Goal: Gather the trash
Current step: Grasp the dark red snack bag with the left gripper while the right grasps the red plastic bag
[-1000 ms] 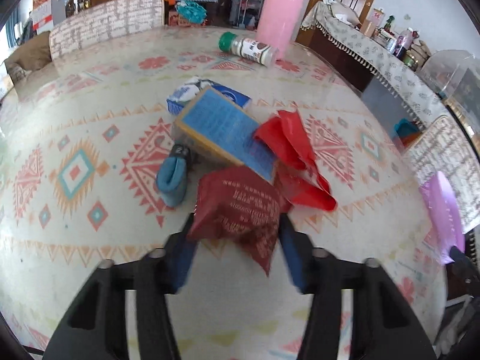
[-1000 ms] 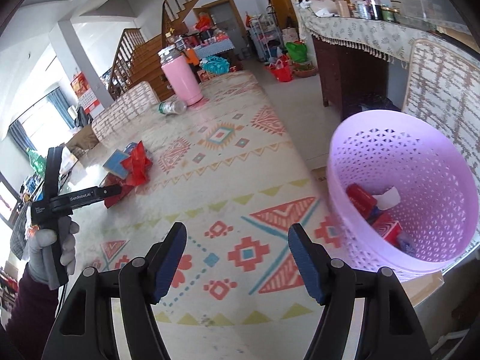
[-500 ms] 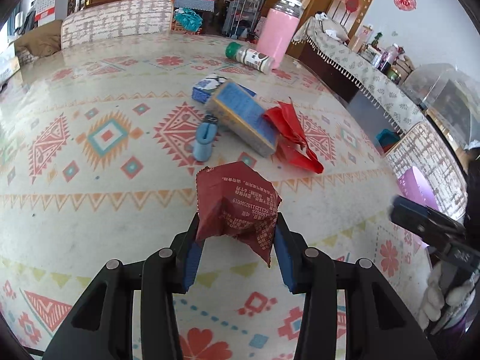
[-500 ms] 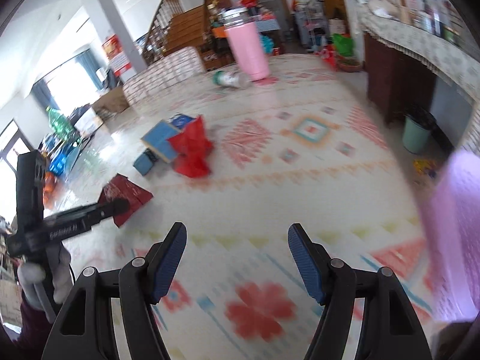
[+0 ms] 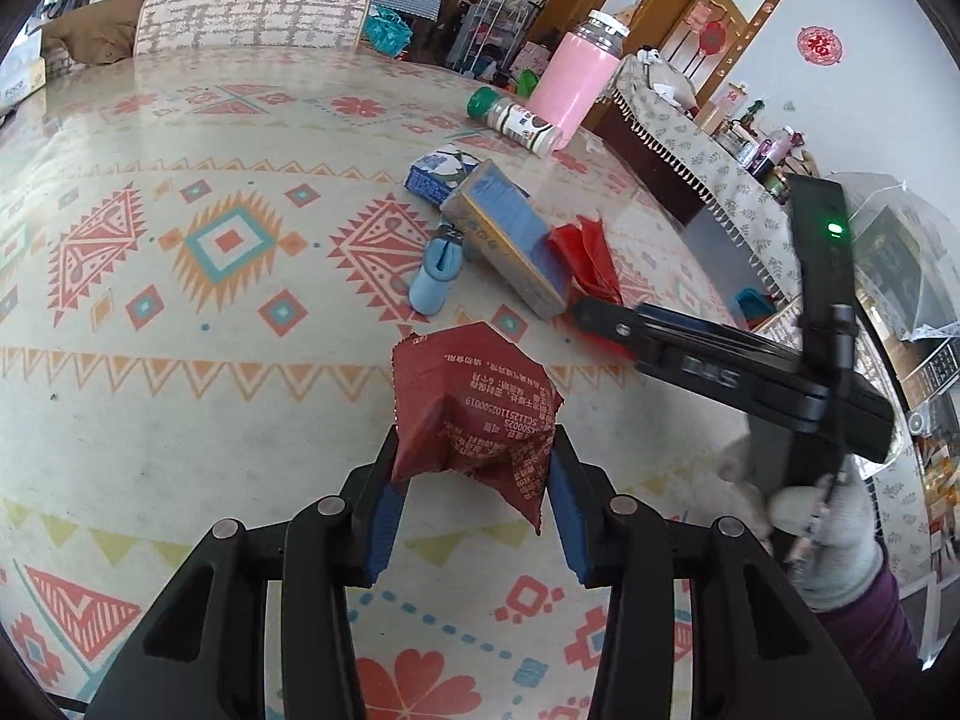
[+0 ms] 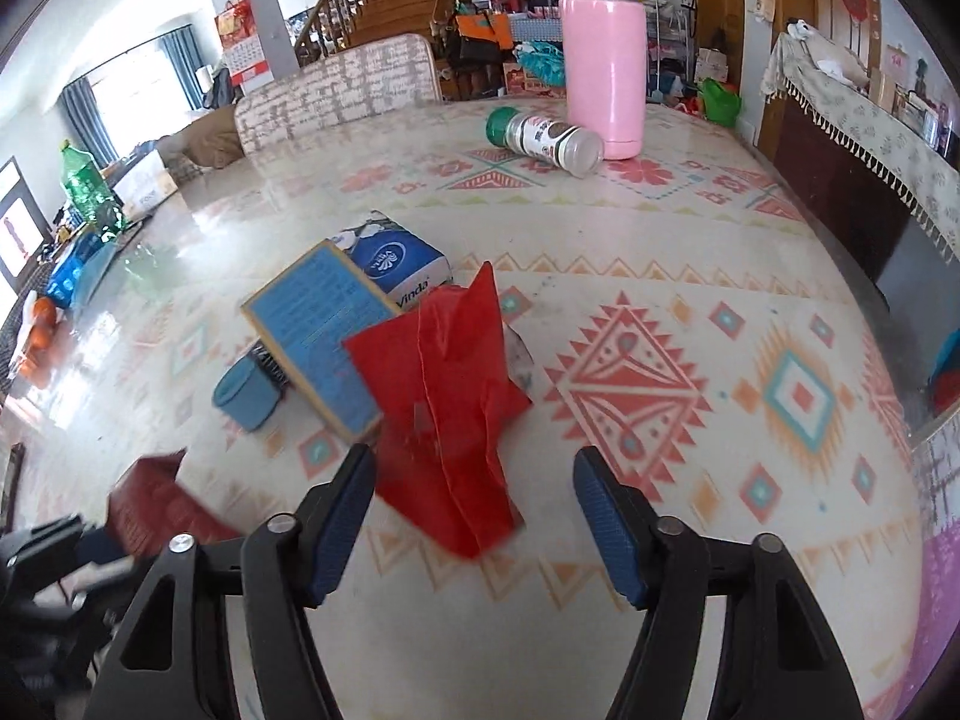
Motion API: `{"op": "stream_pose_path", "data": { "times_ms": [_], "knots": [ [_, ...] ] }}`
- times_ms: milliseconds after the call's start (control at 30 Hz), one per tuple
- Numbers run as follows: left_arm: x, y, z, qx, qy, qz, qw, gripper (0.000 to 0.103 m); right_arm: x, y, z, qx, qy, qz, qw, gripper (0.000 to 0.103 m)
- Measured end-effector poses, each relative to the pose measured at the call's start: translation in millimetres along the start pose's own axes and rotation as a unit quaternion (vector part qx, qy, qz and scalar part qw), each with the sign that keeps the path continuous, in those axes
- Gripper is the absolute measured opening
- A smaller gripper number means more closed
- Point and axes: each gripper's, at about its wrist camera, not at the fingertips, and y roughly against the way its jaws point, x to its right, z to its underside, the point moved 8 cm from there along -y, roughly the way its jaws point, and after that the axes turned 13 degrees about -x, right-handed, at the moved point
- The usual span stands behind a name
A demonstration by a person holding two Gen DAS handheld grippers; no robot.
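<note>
Dark red wrapper (image 6: 157, 501) blurred; purple basket (image 6: 942, 612) edge-cut.

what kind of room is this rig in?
Most likely a lived-in home, an open dining and living area. A dining table under a patterned tablecloth with a padded chair pushed up to it, a wooden staircase behind, and a sideboard crowded with household items.

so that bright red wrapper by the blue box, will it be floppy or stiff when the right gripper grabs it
Probably floppy: the red wrapper is thin, creased film with a corner standing up. It looks light, so it may slide rather than resist. The right gripper, jaws closing with nothing pressed yet, would likely crush it like the dark red packet in the left gripper.
</note>
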Motion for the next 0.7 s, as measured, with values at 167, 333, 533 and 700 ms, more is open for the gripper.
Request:
{"op": "stream_pose_path", "data": {
  "times_ms": [167, 333, 533, 700],
  "knots": [
    [3.8, 0.7, 0.9, 0.000, -0.003, 0.005, 1.0000, 0.043, 4.9, 5.3, 3.7, 0.001, -0.011, -0.002, 1.000, 0.025],
    [6.1, 3.5, 0.6, 0.008, -0.006, 0.008, 0.9999, 0.043, 14.9, 25.8, 21.7, 0.016, -0.028, -0.018, 0.999, 0.024],
    [6.8, 3.3, 1.7, 0.012, -0.008, 0.003, 0.9999, 0.043, 25.8, 58.8, 53.8, 0.026, -0.040, -0.033, 0.998, 0.024],
    [10.6, 3.6, 3.4, 0.018, -0.015, -0.007, 0.9997, 0.043, 33.8, 87.7, 84.2, 0.040, -0.048, -0.039, 0.997, 0.024]
  ]
}}
